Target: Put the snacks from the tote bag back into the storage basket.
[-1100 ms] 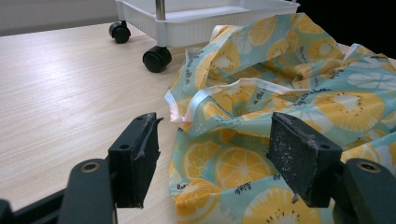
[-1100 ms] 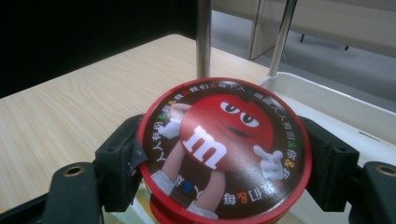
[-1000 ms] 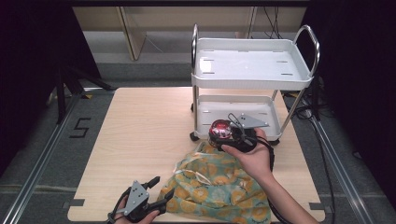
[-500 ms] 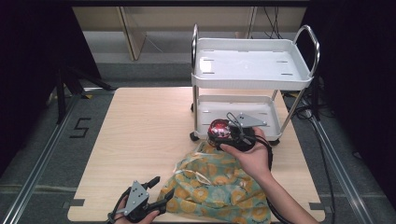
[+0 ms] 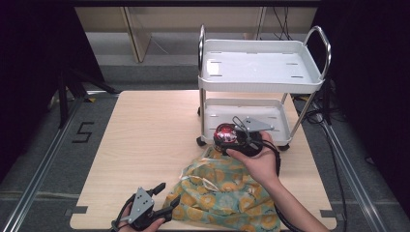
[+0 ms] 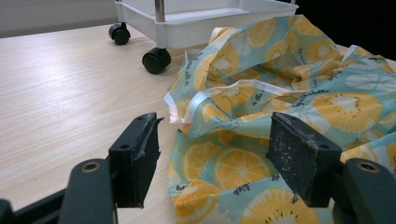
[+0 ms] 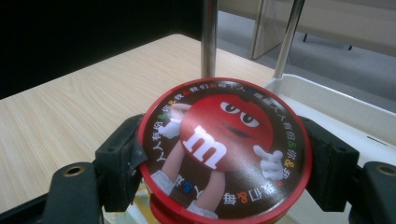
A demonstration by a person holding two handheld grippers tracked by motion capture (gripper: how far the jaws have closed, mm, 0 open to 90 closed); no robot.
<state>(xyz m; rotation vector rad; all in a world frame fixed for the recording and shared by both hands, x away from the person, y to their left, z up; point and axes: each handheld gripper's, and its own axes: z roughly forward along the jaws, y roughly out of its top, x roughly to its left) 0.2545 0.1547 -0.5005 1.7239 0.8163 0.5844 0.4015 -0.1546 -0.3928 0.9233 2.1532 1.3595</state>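
Right gripper view: right hand-held gripper [image 7: 224, 158] clamps seemingly lidded red tin [image 7: 224, 149].

Overhead forward-down; two close tool-mounted views

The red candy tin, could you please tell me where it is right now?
The red candy tin is clamped in the right claw, held above the table's right half at the cart's lower shelf, just beyond the lemon-print cloth.

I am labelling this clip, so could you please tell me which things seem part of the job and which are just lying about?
In use:
- red tin, clamped in the right claw
- white cart, right beside the tin
- lemon-print cloth bag
- left claw, open at the bag's edge

Lying about:
- wooden table
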